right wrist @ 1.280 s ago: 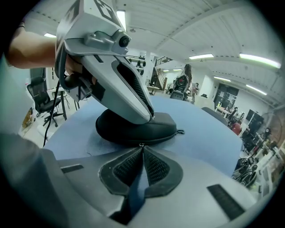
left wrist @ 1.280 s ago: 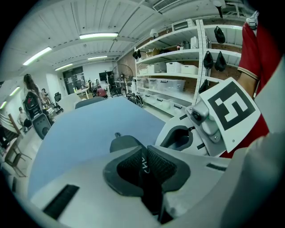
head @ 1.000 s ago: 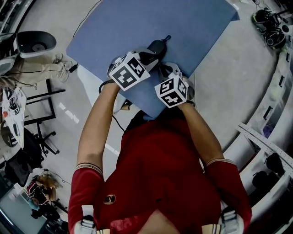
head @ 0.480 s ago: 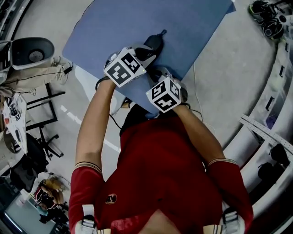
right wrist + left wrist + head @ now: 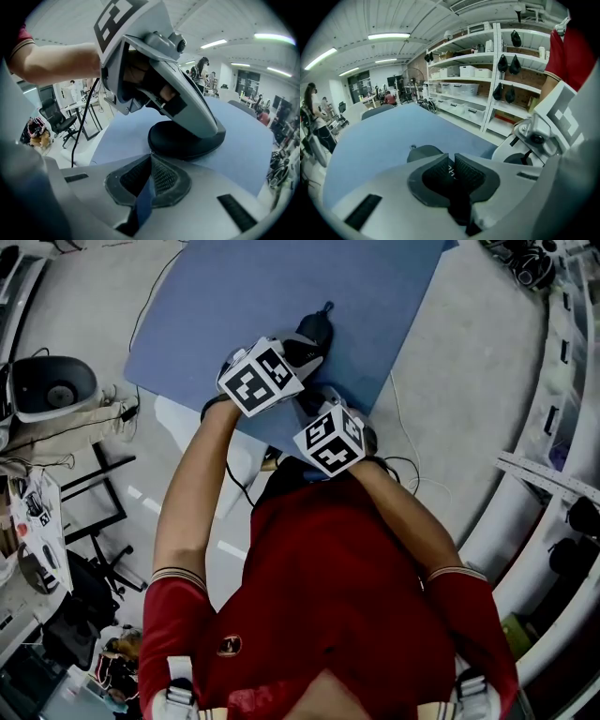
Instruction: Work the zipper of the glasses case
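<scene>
1. Looking down from the head view, we find the dark glasses case [image 5: 314, 332] lying on the blue table [image 5: 281, 282], toward the edge nearest the person. Both grippers are brought close together at the case's near end.
2. The left gripper [image 5: 451, 158] comes down on the case from above; the right gripper view shows its pale shell resting on the case's top.
3. Its pads [image 5: 436, 173] stand almost together, having just closed a little. The narrow slit between them is filled by a thin dark part with pale marks. We read this as part of the case, so we record this gripper as clenched on the case.
4. Beyond the left jaws we see the case's rounded body, with a small tab [image 5: 412, 146] at its far end.
5. The right gripper [image 5: 150, 158] has its pads [image 5: 163, 179] pressed together up to the tip, so we record it as clenched. The tip sits just beside the case's near rim. We cannot tell whether a zipper pull is pinched there.
6. A strip of the table's blue shows low in the gap behind the right pads.
7. We cannot tell whether the zipper is open or closed.
8. The person wears a red shirt [image 5: 337, 596]. Shelving [image 5: 487, 89] stands behind the table.
</scene>
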A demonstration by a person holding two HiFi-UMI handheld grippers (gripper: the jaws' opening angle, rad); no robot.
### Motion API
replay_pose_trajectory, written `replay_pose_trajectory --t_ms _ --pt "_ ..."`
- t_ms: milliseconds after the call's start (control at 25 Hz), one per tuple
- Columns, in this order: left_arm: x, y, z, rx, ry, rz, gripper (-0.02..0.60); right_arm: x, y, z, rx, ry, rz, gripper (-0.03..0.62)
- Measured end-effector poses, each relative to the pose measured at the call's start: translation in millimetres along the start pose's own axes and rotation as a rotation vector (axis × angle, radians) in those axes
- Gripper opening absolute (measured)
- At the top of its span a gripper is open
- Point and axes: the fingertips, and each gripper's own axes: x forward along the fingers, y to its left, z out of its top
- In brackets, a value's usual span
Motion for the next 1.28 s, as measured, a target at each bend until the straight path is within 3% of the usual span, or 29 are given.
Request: replay_pose_trajectory --t_ms 280,440,960,1120,1280 --pt "-13.2 -3.7 -6.3 0.106 0.002 -0.13 0.052 -3.1 -1.2 0.0 -0.004 0.01 -0.047 -0.002" --pt "-22.1 0.2 -13.1 0.219 0.049 -0.152 0.06 -8.3 -5.1 -5.8 -0.025 0.028 -0.07 -0.002" --pt "-5.9 -14.7 -4.1 0.459 0.086 -0.195 0.083 -37.2 -54.9 -36.8 -0.016 0.085 -0.165 -0.002" --pt "1.6 -15.4 3.6 0.571 0.126 -0.19 0.095 -45.6 -74.2 -42.8 -0.007 0.093 -0.191 -0.002" --pt "10.0 -10.8 5.6 0.749 0.197 -0.197 0.12 -47.8 -86.9 -44.9 -0.007 0.092 -0.186 -0.002"
